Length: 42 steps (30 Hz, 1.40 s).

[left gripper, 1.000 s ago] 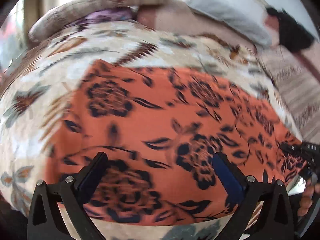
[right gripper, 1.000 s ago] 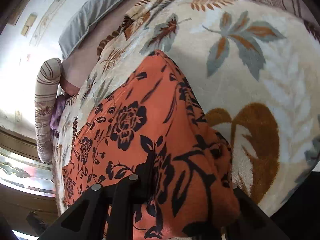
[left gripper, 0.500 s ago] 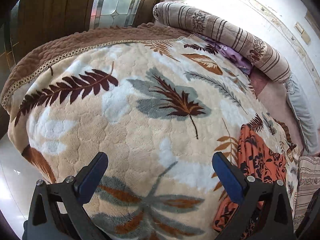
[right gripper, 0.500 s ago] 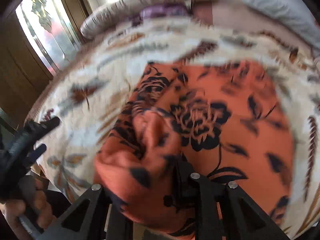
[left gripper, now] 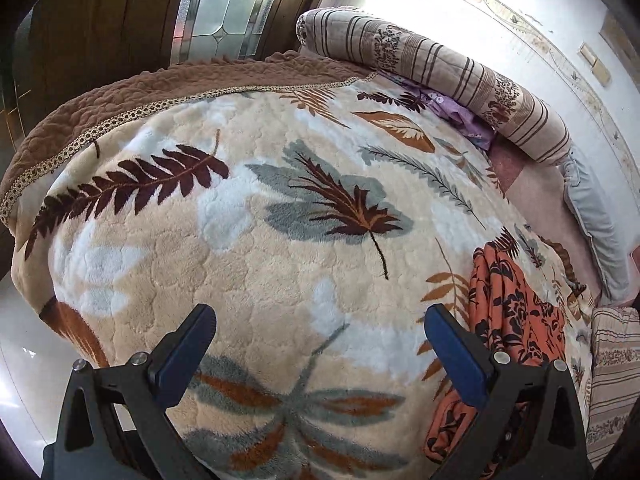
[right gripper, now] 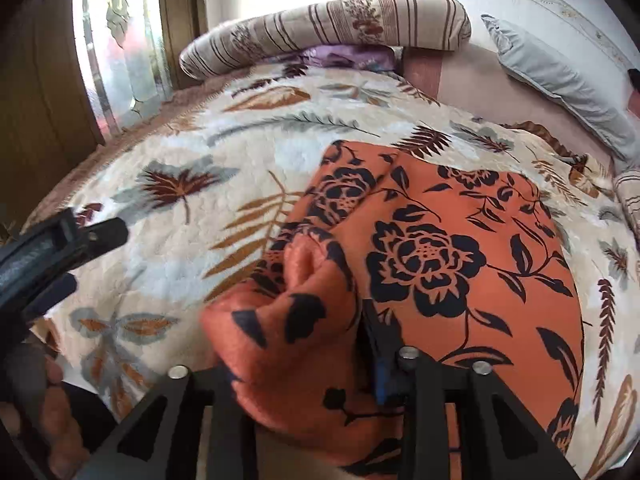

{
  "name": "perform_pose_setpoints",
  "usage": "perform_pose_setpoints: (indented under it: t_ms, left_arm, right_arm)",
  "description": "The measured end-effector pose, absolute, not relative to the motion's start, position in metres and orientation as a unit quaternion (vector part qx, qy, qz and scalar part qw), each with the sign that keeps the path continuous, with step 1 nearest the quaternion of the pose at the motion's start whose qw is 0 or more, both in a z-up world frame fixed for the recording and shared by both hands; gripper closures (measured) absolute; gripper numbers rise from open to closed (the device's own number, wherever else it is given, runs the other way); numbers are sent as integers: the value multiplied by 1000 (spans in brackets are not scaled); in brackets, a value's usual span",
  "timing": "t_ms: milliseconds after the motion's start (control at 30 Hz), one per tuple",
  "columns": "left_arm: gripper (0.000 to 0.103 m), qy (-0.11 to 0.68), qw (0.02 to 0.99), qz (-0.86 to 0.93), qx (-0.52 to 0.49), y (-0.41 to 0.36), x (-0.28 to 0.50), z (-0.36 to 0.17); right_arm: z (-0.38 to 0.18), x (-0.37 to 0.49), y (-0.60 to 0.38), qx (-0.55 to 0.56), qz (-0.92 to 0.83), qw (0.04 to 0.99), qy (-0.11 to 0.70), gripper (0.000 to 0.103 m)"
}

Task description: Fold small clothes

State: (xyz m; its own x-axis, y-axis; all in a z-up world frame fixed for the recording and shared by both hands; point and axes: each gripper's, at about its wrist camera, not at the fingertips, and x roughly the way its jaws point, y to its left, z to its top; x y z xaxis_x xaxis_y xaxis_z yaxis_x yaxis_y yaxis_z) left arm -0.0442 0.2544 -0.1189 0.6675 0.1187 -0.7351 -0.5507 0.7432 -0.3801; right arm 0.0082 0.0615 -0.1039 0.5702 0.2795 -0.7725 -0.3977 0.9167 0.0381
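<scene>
An orange garment with a black flower print [right gripper: 452,248] lies spread on the leaf-patterned blanket [right gripper: 192,216]. My right gripper [right gripper: 360,344] is shut on a bunched fold of the garment at its near left edge; the cloth drapes over the left finger and hides it. In the left wrist view the garment [left gripper: 516,312] lies at the right, just beyond my right finger. My left gripper [left gripper: 320,340] is open and empty above bare blanket [left gripper: 280,240]. It also shows at the left of the right wrist view [right gripper: 60,248], apart from the garment.
A striped bolster [left gripper: 440,68] and purple cloth [left gripper: 456,112] lie at the bed's far end, with a grey pillow [right gripper: 560,80] to the right. A brown quilted bed edge [left gripper: 120,96] runs on the left, with wooden panels and a glass door [left gripper: 216,4] behind.
My left gripper has swung off the garment to the left and now faces bare blanket. My right gripper has carried the gripped fold of cloth across and turned toward the bed's head.
</scene>
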Motion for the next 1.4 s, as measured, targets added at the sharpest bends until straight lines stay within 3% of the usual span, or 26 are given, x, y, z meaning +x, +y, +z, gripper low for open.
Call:
perform_pose_setpoints:
  t_ms: [33,233,400,433,467,500,533,567,700,833,967,1133,1233,1267,1333,1400]
  left_arm:
    - [0,357,863,190,-302,254,-44,-118]
    - [0,343,887,94,-294,217,-43,-91]
    - [0,368,910,22,-189,144,-35,-71]
    - [3,395,902,36,-171,138,-27,-81]
    - [16,435,883,54,-166,139,-16,-101]
    - [25,479,855,74,-185,149,-8,-126]
    - [26,494,833,67,-242,165,-10,-145]
    - [26,470,841,63,-262,172,-17,-142]
    - [26,455,868,90,-176,155,-24,-112]
    - [26,413,894,92,-151,141,-29,-77]
    - [19,372,921,51,-105,113,-12,-48]
    - [19,421,902,97,19,83,38,-87]
    - [16,451,887,104,-6,97,42,-120]
    - [16,447,889,100,-22,102,39,-121]
    - [15,444,890,97,-26,106,36,-122]
    - [13,441,892,93,-29,108,35,-125]
  right_arm:
    - [-99,7,53,-33,222,873,433,22]
    - [-70,-33,-19,83,245,875,408,21]
    - [-78,-41,-87,168,200,881,394,21]
    - [-79,-41,-98,180,193,880,395,21]
    - [-81,-40,-107,190,188,878,397,21]
    - [-85,-36,-115,200,184,874,402,21]
    - [-89,-32,-122,210,182,870,408,21]
    - [-92,-31,-129,221,181,866,411,21]
    - [-100,-23,-148,255,184,856,410,21]
    - [-105,-14,-170,305,191,837,413,21]
    - [-114,8,-198,351,187,810,430,17]
    - [-142,54,-206,406,221,749,475,17]
    - [-171,76,-187,422,245,692,532,17]
    - [-177,79,-175,414,257,681,546,20]
    - [-166,77,-155,335,254,720,552,50]
    - [-148,69,-143,271,236,761,540,60]
